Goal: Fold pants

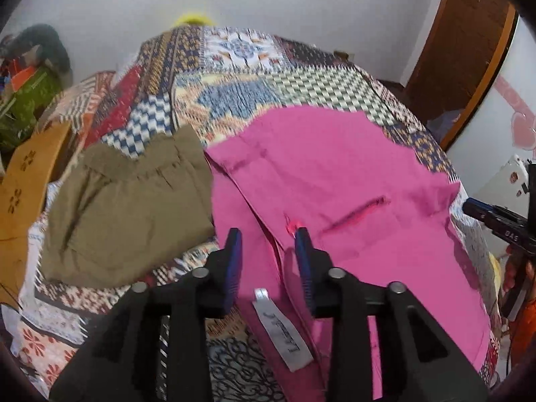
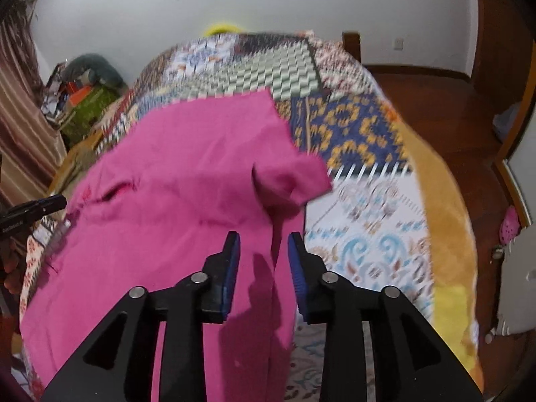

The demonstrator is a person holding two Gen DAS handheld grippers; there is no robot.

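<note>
Left wrist view: the left tongs [image 1: 268,234] stood partly open above the pink pants [image 1: 335,174], blue pads [image 1: 234,258] apart and gripping nothing; a white label [image 1: 281,328] on the pants lay below the gap. The pants lay spread on the bed [image 1: 234,77], over its patterned quilt. Just beside the pants' left edge lay a folded olive garment [image 1: 127,207], also on the bed. The right tongs [image 1: 495,221] showed at the pants' right edge.

Right wrist view: the right tongs [image 2: 263,238] were likewise partly open, empty, over the pants [image 2: 184,174] near their right edge. A folded-over flap [image 2: 294,181] of the pants rose beyond the tongs. Wooden floor [image 2: 435,100] lay right of the bed [image 2: 368,227].
</note>
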